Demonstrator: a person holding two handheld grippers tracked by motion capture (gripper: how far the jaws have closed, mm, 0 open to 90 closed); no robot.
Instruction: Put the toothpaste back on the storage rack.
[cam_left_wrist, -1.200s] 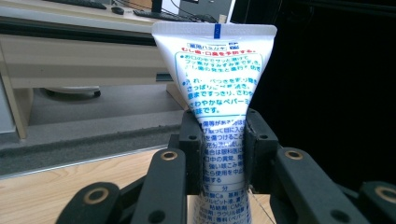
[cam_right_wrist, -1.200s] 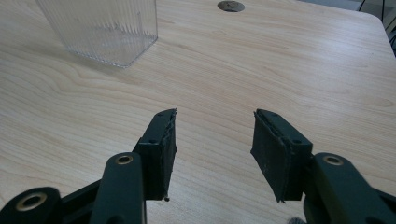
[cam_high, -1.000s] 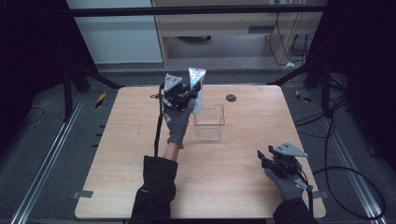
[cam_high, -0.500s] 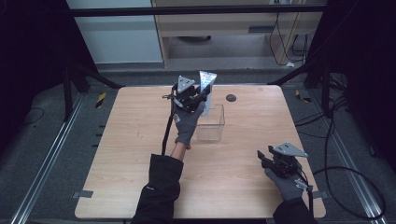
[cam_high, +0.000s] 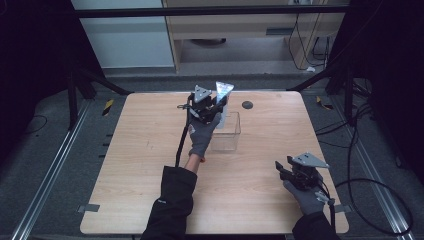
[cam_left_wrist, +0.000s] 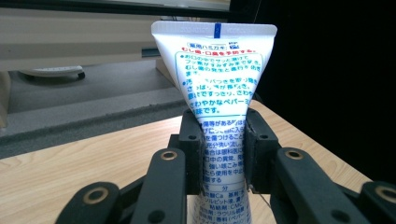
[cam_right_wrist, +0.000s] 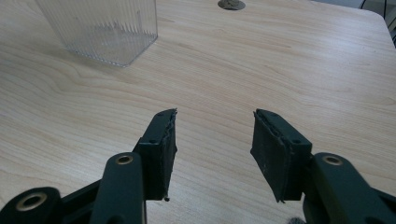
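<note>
A white toothpaste tube (cam_left_wrist: 216, 84) with blue and red print stands upright between the black jaws of my left gripper (cam_left_wrist: 223, 154), which is shut on its lower part. From above, that left gripper (cam_high: 214, 106) holds the tube (cam_high: 223, 92) over the far left rim of a clear plastic box (cam_high: 227, 134) at the table's middle. Near the front right of the table my right gripper (cam_high: 286, 171) rests low, and its own view shows the right gripper (cam_right_wrist: 212, 140) open with bare wood between the pads. The clear box (cam_right_wrist: 100, 28) sits beyond it at the upper left.
The wooden table (cam_high: 140, 150) has a small dark round disc (cam_high: 247, 105) at the back, also the disc (cam_right_wrist: 231, 4) far ahead of the right jaws. A black cable (cam_high: 182, 140) trails along the left forearm. Dark floor and rails surround the table.
My left gripper has carried the tube to the right and a little forward, from left of the box to above its far rim, and the tube has turned. The right gripper has stayed put.
</note>
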